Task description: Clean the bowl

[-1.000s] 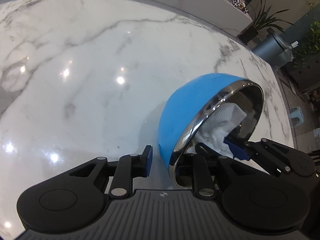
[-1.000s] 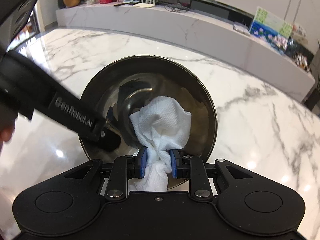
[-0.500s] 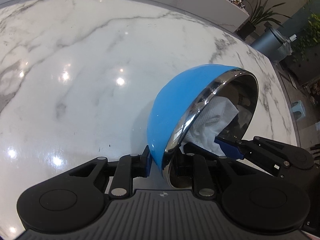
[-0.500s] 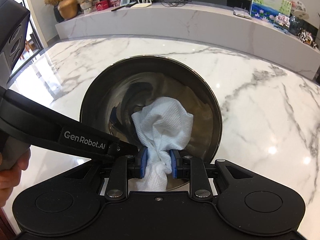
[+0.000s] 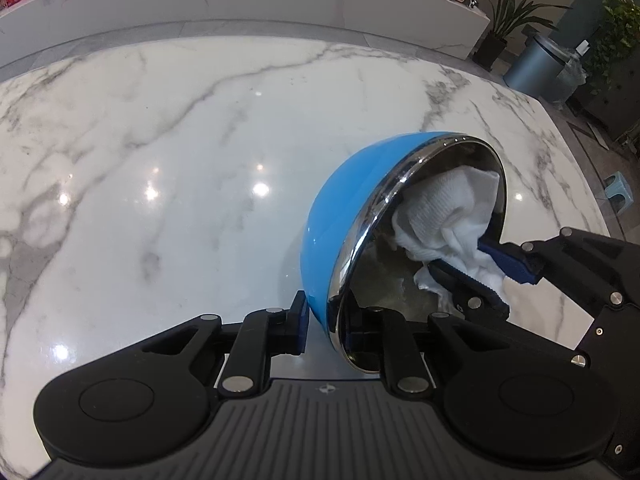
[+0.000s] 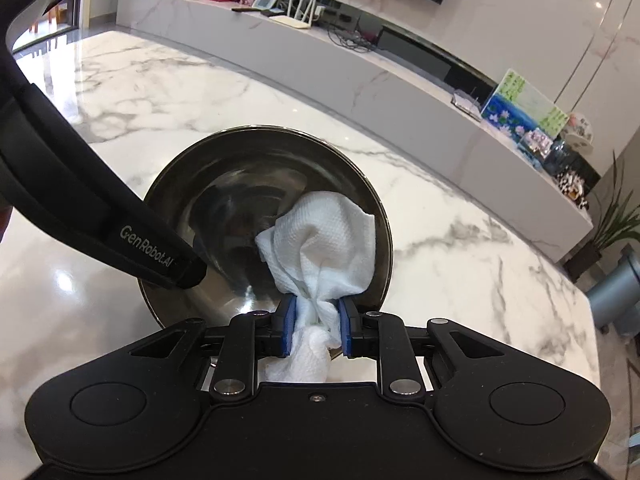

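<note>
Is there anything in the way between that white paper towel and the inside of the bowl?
Nothing visible. The right gripper pinches the towel, which already lies inside the tilted bowl. The left gripper clamps the bowl's near rim, off to the side of the towel.

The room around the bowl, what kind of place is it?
Probably a home living or dining room: a marble table, a long marble sideboard with a router and a painting, and potted plants.
</note>
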Motion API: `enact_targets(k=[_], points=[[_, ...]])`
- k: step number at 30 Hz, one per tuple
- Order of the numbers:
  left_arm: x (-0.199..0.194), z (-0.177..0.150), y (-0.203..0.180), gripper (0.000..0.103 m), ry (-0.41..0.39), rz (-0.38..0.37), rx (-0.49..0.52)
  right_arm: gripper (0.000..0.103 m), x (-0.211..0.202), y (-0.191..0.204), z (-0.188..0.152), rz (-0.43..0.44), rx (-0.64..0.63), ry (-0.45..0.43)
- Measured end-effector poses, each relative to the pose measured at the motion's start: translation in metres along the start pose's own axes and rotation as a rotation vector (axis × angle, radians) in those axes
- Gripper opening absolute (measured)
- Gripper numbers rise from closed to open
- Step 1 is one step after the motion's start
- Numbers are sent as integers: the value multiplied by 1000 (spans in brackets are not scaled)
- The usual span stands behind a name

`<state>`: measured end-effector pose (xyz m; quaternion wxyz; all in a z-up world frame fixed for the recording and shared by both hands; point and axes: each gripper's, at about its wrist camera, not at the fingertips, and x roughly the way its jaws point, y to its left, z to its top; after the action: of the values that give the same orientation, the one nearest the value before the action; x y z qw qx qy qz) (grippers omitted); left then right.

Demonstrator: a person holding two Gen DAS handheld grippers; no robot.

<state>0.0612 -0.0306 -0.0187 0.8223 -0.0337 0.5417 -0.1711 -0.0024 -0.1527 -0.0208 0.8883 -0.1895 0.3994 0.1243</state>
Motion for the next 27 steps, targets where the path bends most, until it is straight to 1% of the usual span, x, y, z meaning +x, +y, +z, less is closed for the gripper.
enact_targets(k=[2, 3, 4, 7, 8, 12, 13, 17, 19, 22, 23, 27], points=[[1, 0, 3, 16, -2, -17, -23, 19, 3, -3, 1, 20, 25, 11], [2, 0, 5, 19, 2, -32, -38, 19, 6, -4, 1, 31, 44, 21], [3, 0, 6, 20, 4, -49, -53, 20, 8, -5, 2, 35, 55, 27], [9, 0, 6, 21, 22, -90, -80, 20, 12, -10, 1, 63, 101, 45], [11, 0, 6, 21, 28, -102, -87, 20, 12, -12, 2, 88, 127, 51], [17, 0, 3, 20, 32, -100, -85, 20, 14, -20, 0, 205, 238, 71], [17, 0, 3, 20, 31, -100, -84, 20, 14, -20, 0, 216, 247, 73], [15, 0, 1, 18, 30, -88, -63, 20, 15, -21, 1, 215, 242, 73], [14, 0, -2, 18, 35, -78, -42, 20, 9, -29, 6, 214, 229, 73], [12, 0, -5, 18, 46, -66, -15, 19, 6, -26, 6, 185, 186, 69], [11, 0, -6, 18, 49, -63, -10, 19, 6, -25, 7, 173, 169, 66], [8, 2, -6, 18, 57, -41, 10, 19, 0, -18, 5, 47, 61, 33]])
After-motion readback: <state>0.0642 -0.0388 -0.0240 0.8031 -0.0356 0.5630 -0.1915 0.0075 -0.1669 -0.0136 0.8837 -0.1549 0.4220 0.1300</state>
